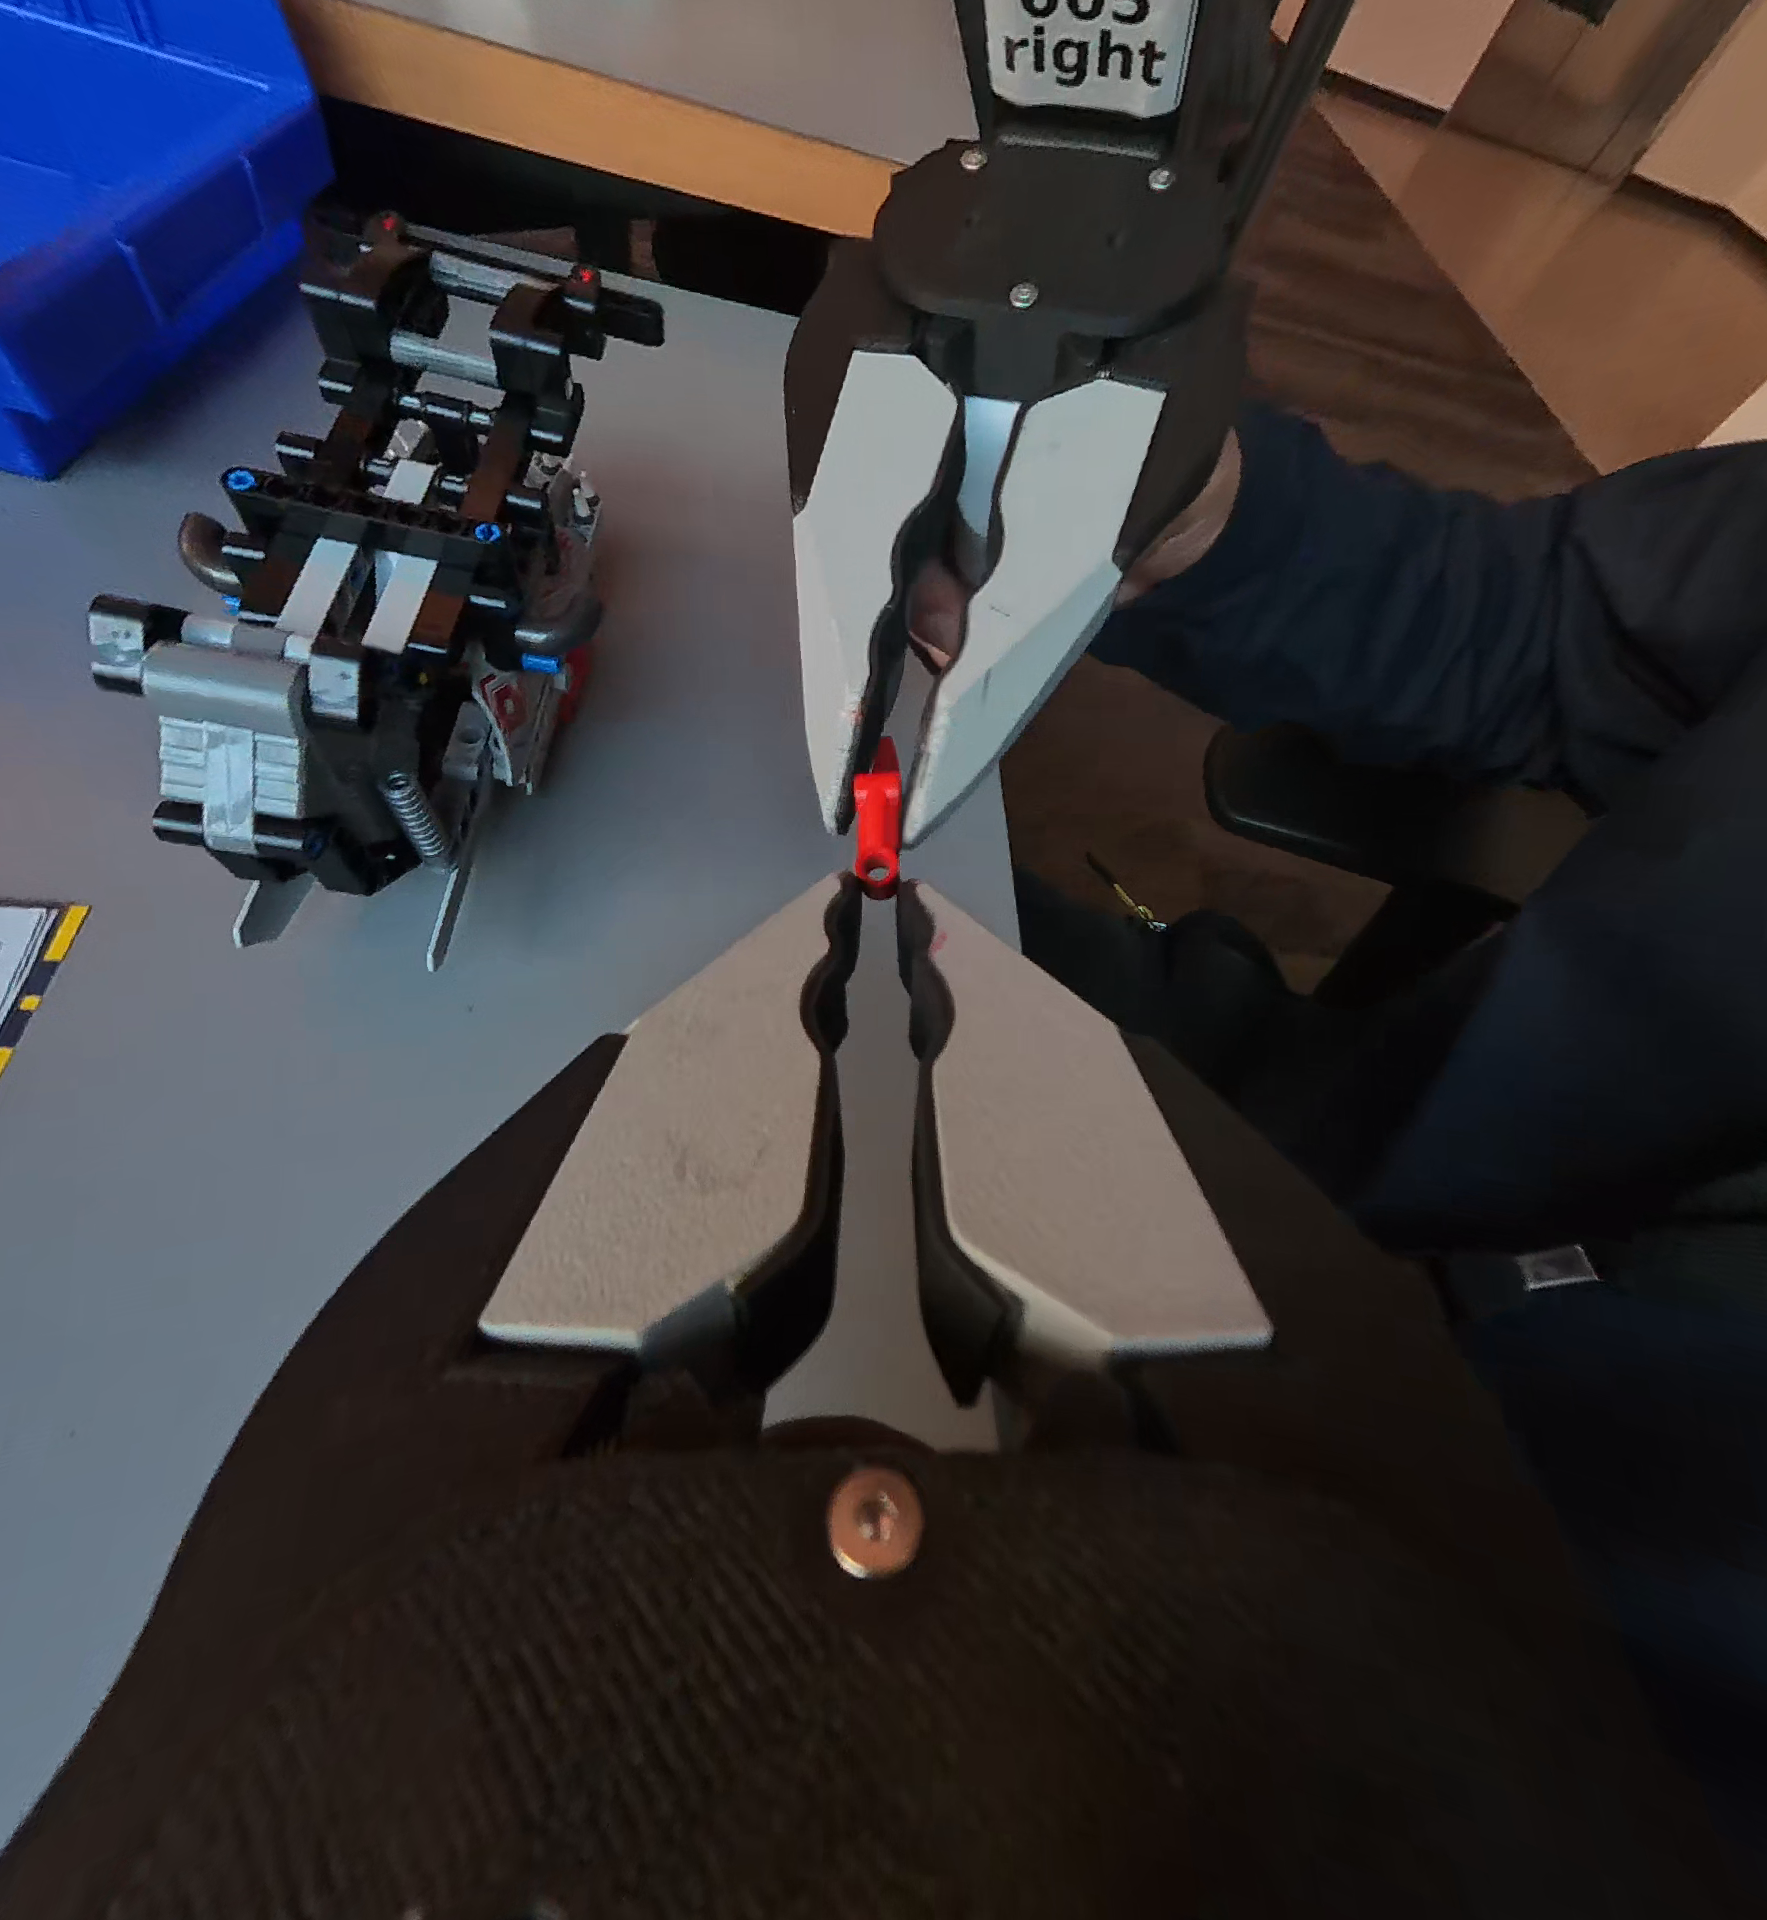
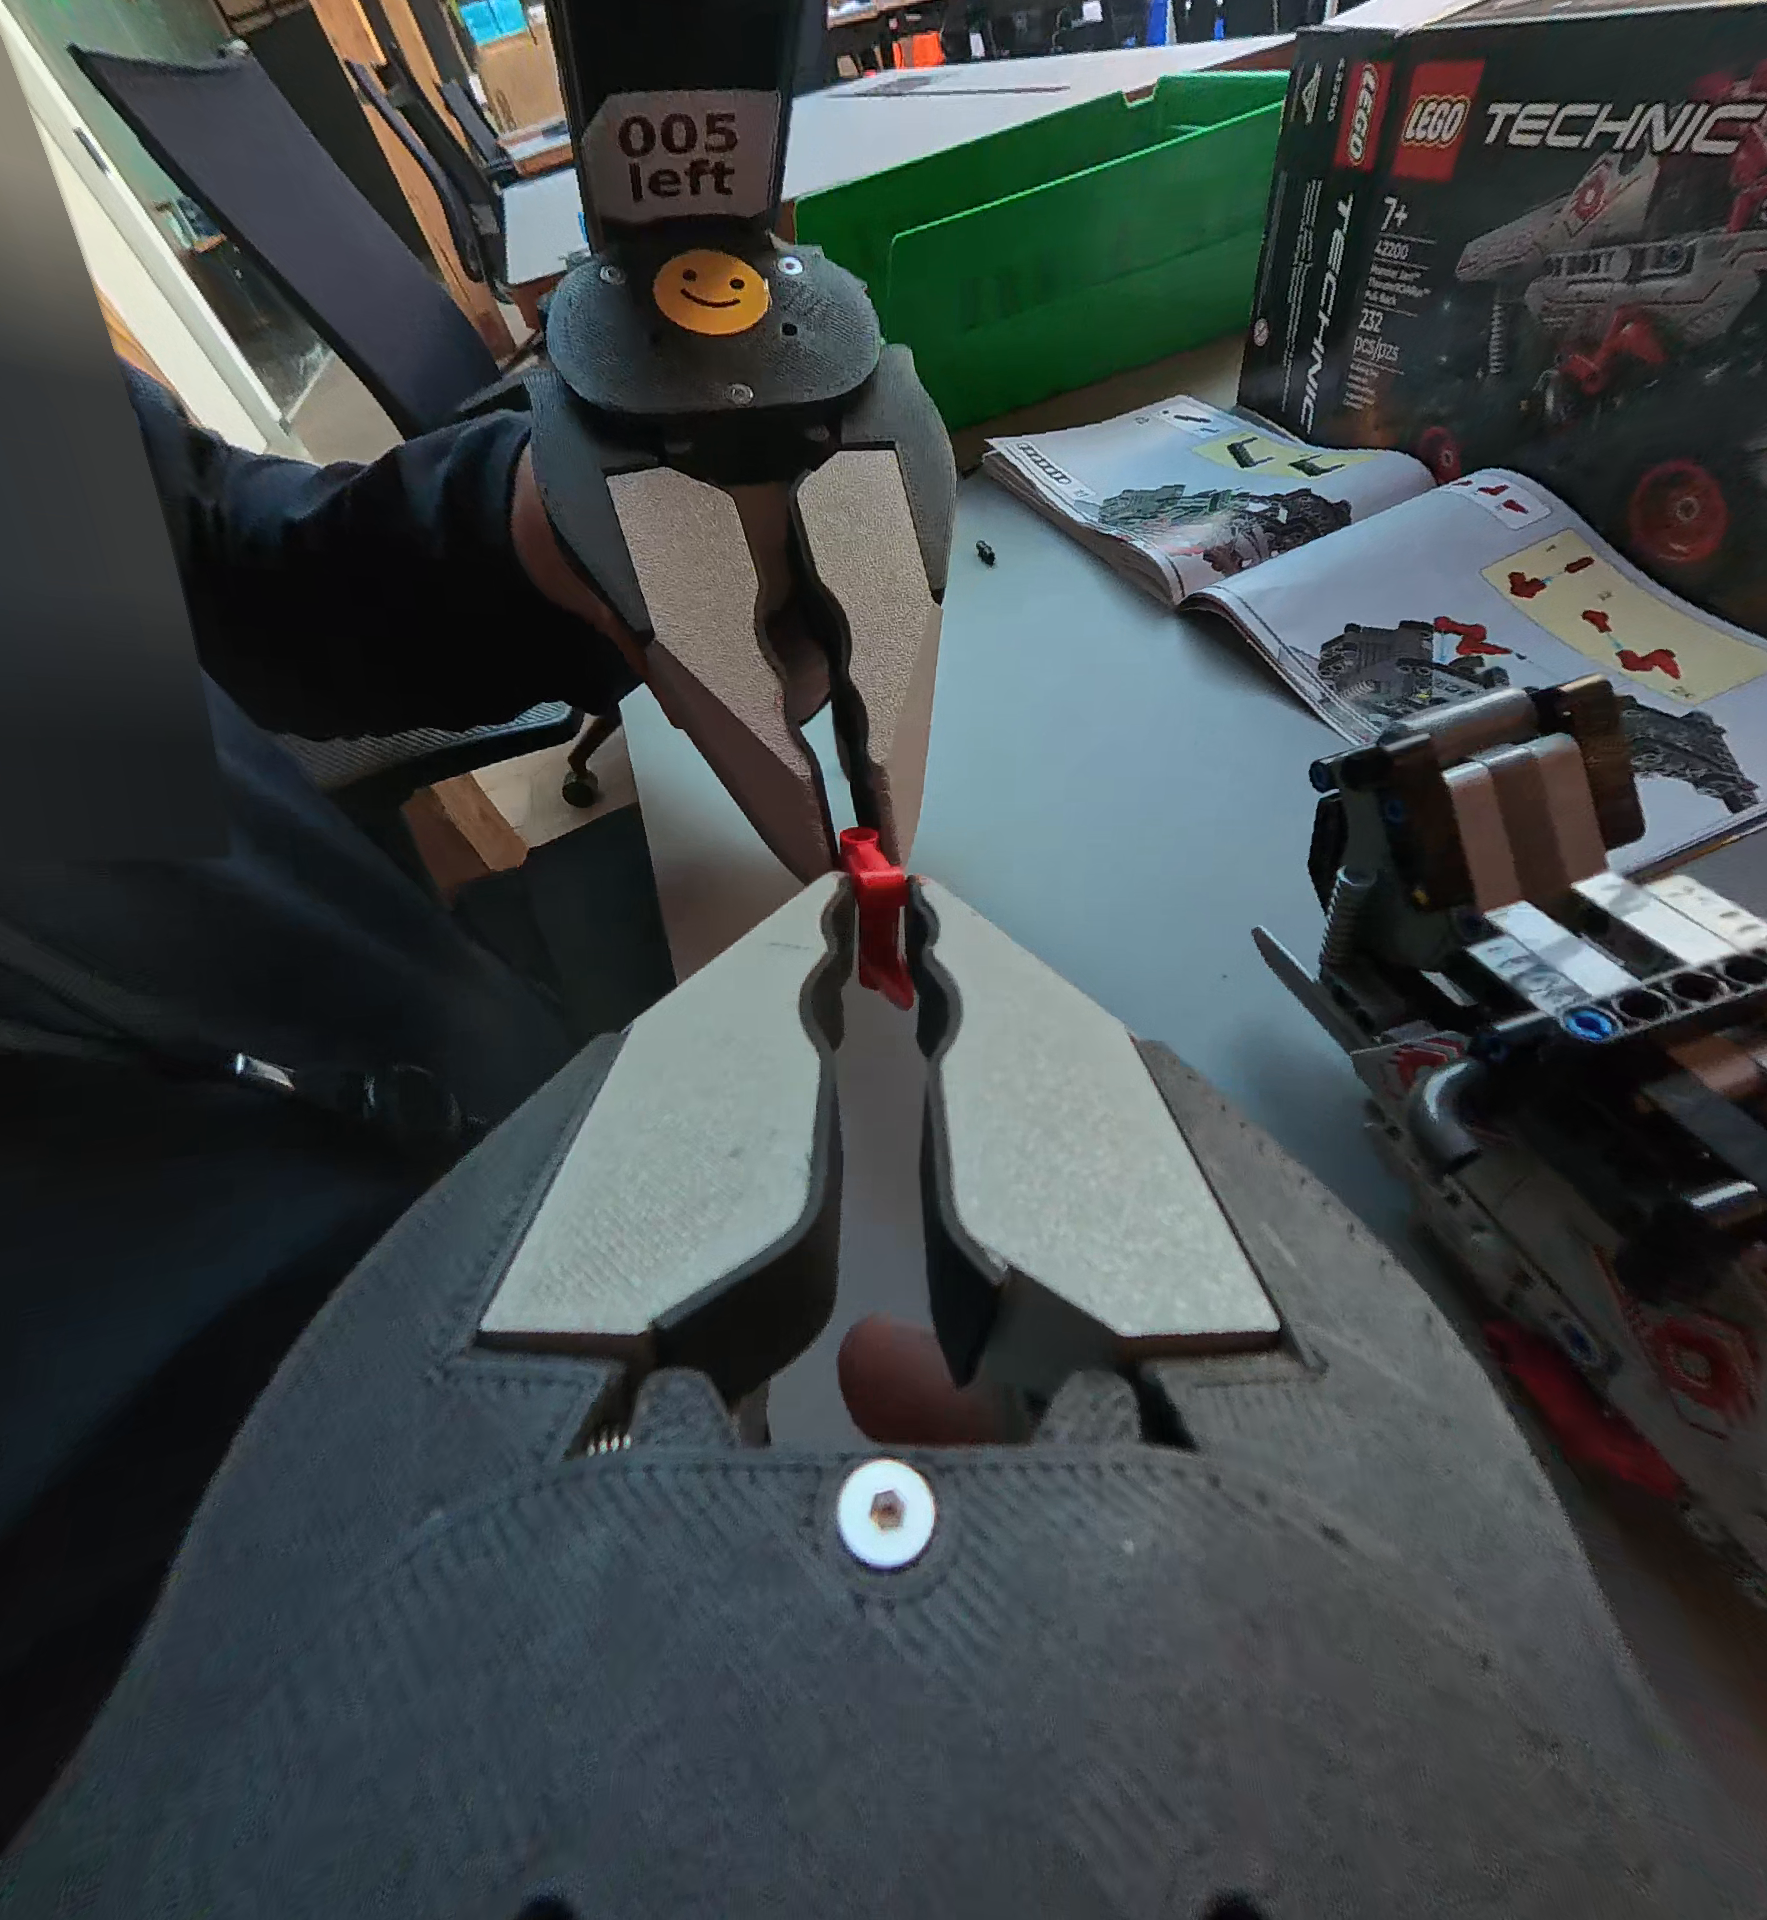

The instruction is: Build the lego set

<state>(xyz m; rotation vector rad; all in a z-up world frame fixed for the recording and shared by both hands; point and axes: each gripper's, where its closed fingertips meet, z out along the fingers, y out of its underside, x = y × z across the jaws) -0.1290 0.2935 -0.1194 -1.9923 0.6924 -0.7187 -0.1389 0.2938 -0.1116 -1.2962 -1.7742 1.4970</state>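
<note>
Our right tongs (image 2: 874, 883) pinch a small red lego piece (image 2: 879, 914) at the tips. Our left tongs (image 1: 874, 883), nearly closed, meet its ringed end; whether they grip it we cannot tell. The half-built model (image 1: 370, 623) sits on the grey desk (image 1: 131, 1195) nearby.

A white label (image 1: 1085, 52) with black letters and a number sits high on the right claw (image 1: 874, 821). A grey label (image 2: 679, 156) with a number and a word sits on the left claw (image 2: 853, 852), and just under it is a round yellow smiley sticker (image 2: 711, 294). Far right on the desk (image 2: 1066, 675) stands a box (image 2: 1544, 260) with a brand logo, a name and numbers. In front of it lies an open booklet (image 2: 1378, 582) with small step numbers, too tiny to read
</note>
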